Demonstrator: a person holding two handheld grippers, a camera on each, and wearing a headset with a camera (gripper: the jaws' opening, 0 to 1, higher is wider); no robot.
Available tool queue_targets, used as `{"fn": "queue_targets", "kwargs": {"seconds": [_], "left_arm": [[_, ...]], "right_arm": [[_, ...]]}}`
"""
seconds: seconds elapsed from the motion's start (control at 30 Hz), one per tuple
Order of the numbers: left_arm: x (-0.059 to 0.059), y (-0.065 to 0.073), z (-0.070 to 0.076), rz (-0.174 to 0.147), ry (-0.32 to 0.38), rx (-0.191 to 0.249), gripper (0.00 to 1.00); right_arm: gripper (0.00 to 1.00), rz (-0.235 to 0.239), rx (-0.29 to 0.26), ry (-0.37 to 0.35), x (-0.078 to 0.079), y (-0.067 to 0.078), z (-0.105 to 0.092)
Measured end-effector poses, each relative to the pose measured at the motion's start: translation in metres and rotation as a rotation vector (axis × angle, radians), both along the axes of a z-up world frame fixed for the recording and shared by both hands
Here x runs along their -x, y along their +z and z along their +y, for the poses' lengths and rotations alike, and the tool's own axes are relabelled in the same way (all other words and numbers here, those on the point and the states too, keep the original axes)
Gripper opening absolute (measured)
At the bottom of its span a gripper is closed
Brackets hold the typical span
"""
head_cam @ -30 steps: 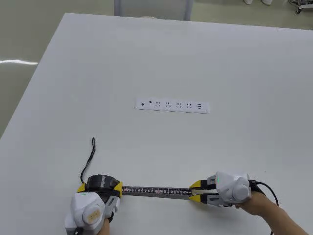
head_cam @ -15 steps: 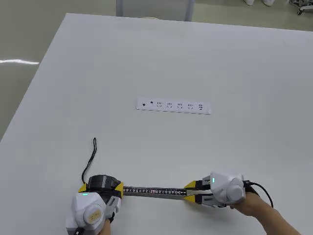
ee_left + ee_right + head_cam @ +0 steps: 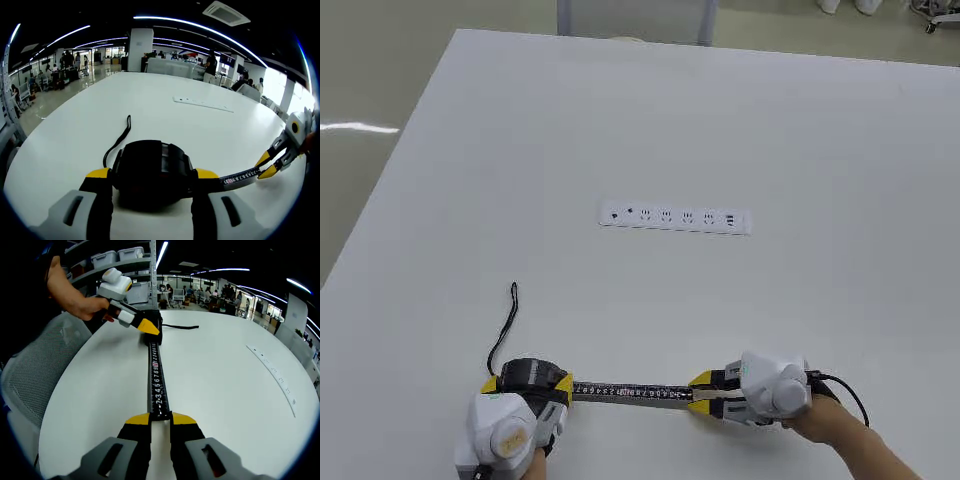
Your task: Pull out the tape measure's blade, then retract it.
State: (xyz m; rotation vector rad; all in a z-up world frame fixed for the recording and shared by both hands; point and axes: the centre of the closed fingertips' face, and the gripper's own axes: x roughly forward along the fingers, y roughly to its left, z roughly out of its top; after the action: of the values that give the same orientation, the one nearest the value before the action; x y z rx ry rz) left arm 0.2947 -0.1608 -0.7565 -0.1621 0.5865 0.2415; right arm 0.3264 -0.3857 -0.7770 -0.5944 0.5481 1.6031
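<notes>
Jaws of the white, yellow-tipped left gripper are clenched on either side of the black, round tape measure case, which sits on the white table close to its near edge. To the right, at about the same depth, the matching right gripper is pinched on the free end of the dark steel blade with its white numerals. The blade lies flat on the table, stretched in a straight line between the two tools.

Just beyond the case, its thin black wrist strap trails away from the person, clear of the blade. Further out, a flat white power strip lies well apart from everything in play.

One still moment cannot say whether the blade is going out or coming home, but a modest length is exposed.

The main hazard, as I judge it, is the right jaws' narrow hold on the blade tip. If that pinch slackens, the spring would snap the blade back into the case uncontrolled. A sideways drift of the right gripper could twist or kink the strip, since it lies flat with nothing guiding it. The left hold looks broad. Still, a pull not in line with the case mouth could swivel the round body between the jaws or drag it across the smooth surface. Feeding the tip back slowly and in line would avoid both.
</notes>
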Motion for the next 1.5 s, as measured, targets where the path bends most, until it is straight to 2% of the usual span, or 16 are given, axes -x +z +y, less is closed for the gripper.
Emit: {"fn": "queue_targets", "kwargs": {"seconds": [0.17,1.5], "left_arm": [[0.000,0.000,0.000,-0.001,0.000,0.003,0.60],[0.000,0.000,0.000,0.005,0.001,0.010,0.60]], "right_arm": [[0.11,-0.001,-0.003,0.000,0.002,0.003,0.007],[0.11,0.004,-0.018,0.008,0.009,-0.006,0.052]]}}
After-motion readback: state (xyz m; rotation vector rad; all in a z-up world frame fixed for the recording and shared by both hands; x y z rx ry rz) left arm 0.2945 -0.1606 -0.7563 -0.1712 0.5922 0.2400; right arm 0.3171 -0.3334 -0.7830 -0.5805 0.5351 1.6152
